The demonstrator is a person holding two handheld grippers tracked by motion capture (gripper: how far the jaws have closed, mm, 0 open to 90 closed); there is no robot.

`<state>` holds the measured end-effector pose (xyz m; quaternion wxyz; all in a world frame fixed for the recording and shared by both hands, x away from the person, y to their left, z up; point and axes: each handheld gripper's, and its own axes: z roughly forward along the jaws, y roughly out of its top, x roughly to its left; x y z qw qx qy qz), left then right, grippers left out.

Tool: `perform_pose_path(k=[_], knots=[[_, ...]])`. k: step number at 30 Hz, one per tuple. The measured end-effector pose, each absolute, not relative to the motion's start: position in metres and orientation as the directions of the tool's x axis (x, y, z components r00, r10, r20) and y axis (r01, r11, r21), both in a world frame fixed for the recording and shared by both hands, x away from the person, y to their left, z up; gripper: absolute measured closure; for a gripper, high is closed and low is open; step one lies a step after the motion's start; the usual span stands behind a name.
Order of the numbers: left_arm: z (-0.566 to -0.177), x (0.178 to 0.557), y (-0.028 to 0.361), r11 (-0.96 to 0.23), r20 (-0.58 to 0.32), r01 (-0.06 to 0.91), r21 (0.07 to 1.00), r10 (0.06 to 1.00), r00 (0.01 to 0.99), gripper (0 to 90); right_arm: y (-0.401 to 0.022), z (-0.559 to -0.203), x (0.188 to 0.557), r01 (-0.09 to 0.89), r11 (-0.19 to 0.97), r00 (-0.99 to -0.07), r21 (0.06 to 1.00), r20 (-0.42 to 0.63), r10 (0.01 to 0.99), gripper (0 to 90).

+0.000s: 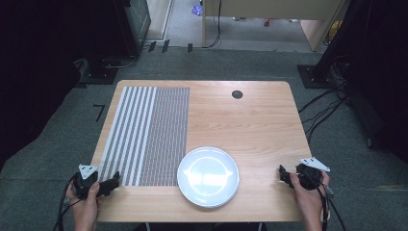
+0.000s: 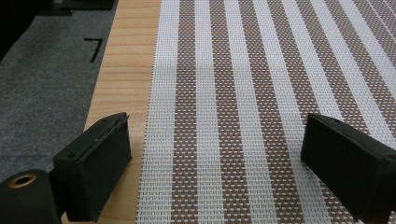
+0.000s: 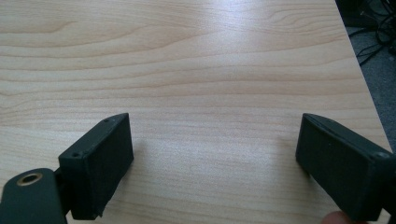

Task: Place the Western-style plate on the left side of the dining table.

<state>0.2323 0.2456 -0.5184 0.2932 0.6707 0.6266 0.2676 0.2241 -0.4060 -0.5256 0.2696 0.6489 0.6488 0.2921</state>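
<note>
My left gripper [image 1: 111,185] hovers wide open at the near corner of the striped woven placemat [image 1: 146,134], my right gripper [image 1: 285,175] equally agape over bare wooden table [image 1: 250,125], the white plate [image 1: 208,176] between them.

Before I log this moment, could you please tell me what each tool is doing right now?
Left tool: open, holding nothing, over the mat.
Right tool: open, holding nothing, over the table.

Bare wood right of plate [image 1: 208,176], flat mat [image 1: 144,134] left
</note>
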Motion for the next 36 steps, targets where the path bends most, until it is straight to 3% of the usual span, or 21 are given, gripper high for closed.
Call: perform_pose_path(k=[16, 25, 27, 36], knots=[[-0.515, 0.232, 0.246, -0.028, -0.006, 0.697, 0.716, 0.999, 0.046, 7.5, -0.405, -0.526, 0.223, 0.685, -0.01, -0.017, 0.728, 0.03, 0.999, 10.5], [-0.479, 0.244, 0.226, 0.019, -0.041, 0.63, 0.777, 0.999, 0.02, 7.6, -0.405, -0.526, 0.222, 0.686, -0.011, -0.016, 0.727, 0.03, 0.999, 10.1], [-0.471, 0.249, 0.213, -0.015, -0.011, 0.609, 0.793, 0.999, 0.038, 7.6, -0.405, -0.526, 0.222, 0.686, -0.012, -0.016, 0.727, 0.031, 0.999, 10.0], [-0.463, 0.25, 0.179, -0.042, -0.048, 0.589, 0.807, 0.989, 0.137, 7.5, -0.405, -0.526, 0.222, 0.686, -0.008, -0.019, 0.728, 0.03, 0.999, 10.3]])
